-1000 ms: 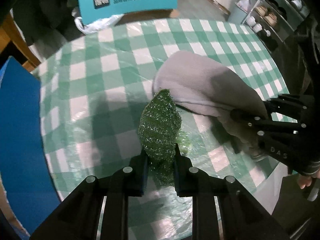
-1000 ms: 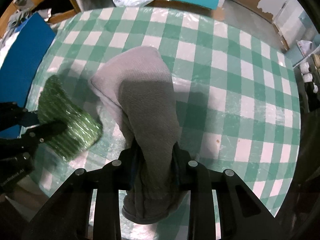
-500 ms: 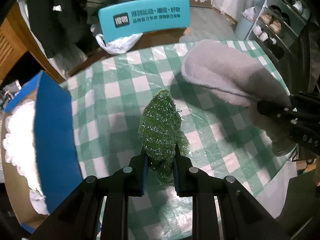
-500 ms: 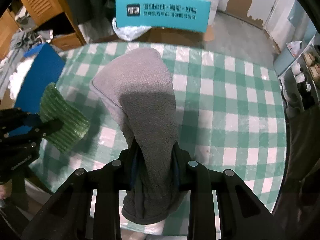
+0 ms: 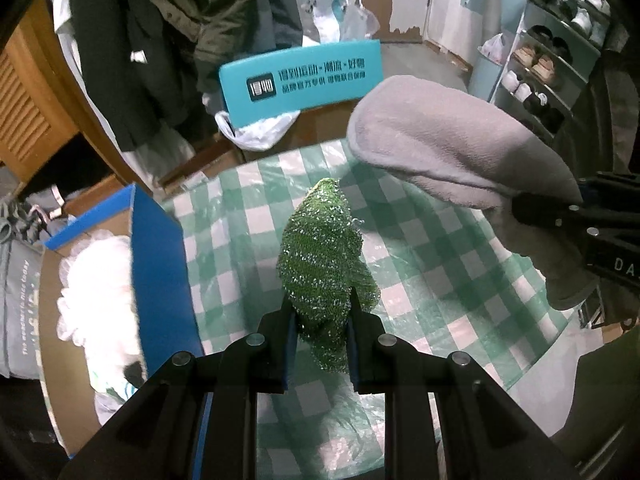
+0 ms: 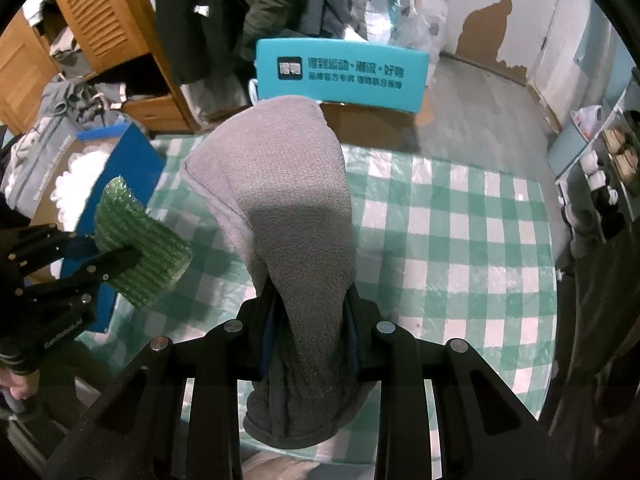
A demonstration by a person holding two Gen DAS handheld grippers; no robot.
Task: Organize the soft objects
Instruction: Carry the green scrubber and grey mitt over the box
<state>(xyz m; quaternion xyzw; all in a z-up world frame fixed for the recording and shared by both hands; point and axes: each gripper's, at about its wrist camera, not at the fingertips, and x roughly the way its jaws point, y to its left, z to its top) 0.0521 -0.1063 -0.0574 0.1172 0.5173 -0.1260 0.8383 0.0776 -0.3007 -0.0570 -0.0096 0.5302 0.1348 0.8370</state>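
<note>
Carrying: 2 soft things held in the air above the checked tabletop (image 6: 460, 240), 1 in each gripper.
Left gripper (image 5: 320, 322): clamped on a green scourer (image 5: 324, 256), which stands up out of the jaws, clear of the cloth below.
Right gripper (image 6: 310, 320): clamped on a grey towel (image 6: 288, 200); the folded top juts forward past the jaws and the tail hangs under them.
Relation: in the left wrist view the towel (image 5: 452, 152) hangs to the right of the scourer, near it but apart.
Box: a blue-sided box (image 5: 160, 264) sits off the tabletop's left edge, with white fluffy stuff (image 5: 96, 272) inside; in the right wrist view the box (image 6: 132, 168) lies just behind the scourer (image 6: 140, 240).
Backdrop: a teal chair back (image 6: 340, 70) with printed lettering stands beyond the tabletop, coats hang behind it, and a shoe rack (image 5: 552, 64) lines the right wall.
Step in hand: transport, by the look of it, with both things lifted and neither yet put down.
Likely target: the box, since it already holds soft stuff, though that is a guess.
Next move: swing the left gripper over the box opening, lower it past the blue wall, then part the jaws; the towel would follow, and its hanging tail needs to clear the rim.
Risk: the limp towel could catch on the box edge and drape outside.
</note>
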